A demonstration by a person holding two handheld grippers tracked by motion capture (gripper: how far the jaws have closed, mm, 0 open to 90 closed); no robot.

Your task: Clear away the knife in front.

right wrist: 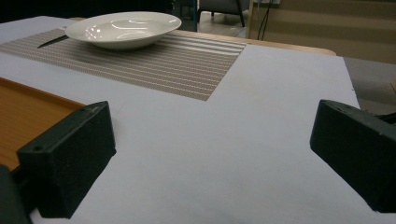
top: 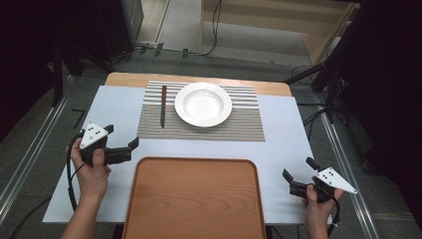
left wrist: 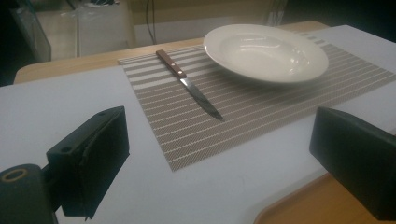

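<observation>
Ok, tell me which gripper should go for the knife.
Left. The left gripper is open, on the same side as the knife and pointed towards it; the right gripper sits across the tray, farther off.

White soup plate [top: 203, 103] sits empty on a striped grey placemat [top: 239, 122], up at 12 o'clock on the white-covered table [top: 283, 144]. The plate's a bit toward the mat's 3 o'clock. Black cables [top: 215, 30] lie on the floor beyond.
</observation>
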